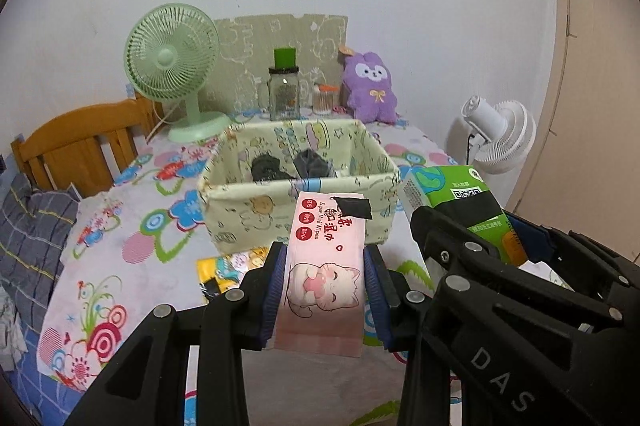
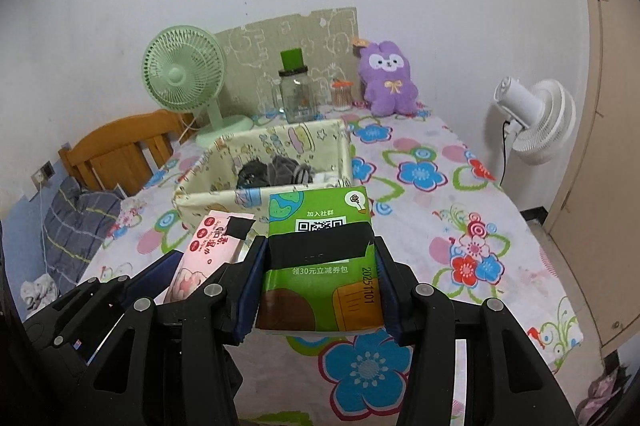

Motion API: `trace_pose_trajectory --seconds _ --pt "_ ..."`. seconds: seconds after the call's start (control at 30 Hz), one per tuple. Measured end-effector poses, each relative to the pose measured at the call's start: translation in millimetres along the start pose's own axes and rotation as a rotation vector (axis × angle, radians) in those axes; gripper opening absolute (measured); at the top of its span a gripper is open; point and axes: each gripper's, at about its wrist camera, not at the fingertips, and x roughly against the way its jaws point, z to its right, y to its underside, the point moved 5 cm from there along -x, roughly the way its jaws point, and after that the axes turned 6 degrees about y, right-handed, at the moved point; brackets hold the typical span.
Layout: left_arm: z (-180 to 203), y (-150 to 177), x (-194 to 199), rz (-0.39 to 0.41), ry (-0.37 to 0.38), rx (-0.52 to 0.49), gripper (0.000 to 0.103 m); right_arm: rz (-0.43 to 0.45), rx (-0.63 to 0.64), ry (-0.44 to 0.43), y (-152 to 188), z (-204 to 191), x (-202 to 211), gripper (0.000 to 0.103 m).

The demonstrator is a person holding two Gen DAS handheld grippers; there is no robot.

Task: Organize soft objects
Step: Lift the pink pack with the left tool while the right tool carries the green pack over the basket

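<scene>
Two black plastic grippers, left gripper (image 1: 325, 266) and right gripper (image 2: 320, 268), with angular linkage arms, round silver rivets, ribbed blue finger pads (image 1: 274, 286), white "DAS" lettering on one.

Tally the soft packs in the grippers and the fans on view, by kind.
Pink wipes pack, in the left gripper: 1
Green tissue pack, in the right gripper: 1
Green desk fan: 1
White fan: 1
Total: 4

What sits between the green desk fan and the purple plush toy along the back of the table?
A glass jar with a green lid and a small container of cotton swabs beside it, in both wrist views.
</scene>
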Motion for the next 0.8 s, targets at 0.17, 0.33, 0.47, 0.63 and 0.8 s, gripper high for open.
trace_pose_trajectory --seconds 0.17,0.33,0.47,0.63,0.8 --pt "-1.9 -10.4 13.8 0.030 -0.011 -0.005 0.039 0.029 0.003 0.001 -10.4 -4.8 13.0 0.053" --pt "-3.4 -20.7 26.3 0.061 -0.017 -0.007 0.039 0.057 0.007 -0.005 -21.1 -9.4 24.7 0.053" --pt "-3.8 -28.4 33.2 0.082 -0.021 -0.009 0.039 0.079 0.010 -0.008 -29.9 -12.1 32.8 0.053" --pt "-5.1 -36.3 39.1 0.098 -0.023 -0.011 0.039 0.096 0.010 -0.010 -38.3 -14.9 38.9 0.053" --pt "-6.8 -44.6 42.9 0.114 -0.029 -0.014 0.039 0.111 0.010 -0.016 -47.1 -17.6 40.8 0.053"
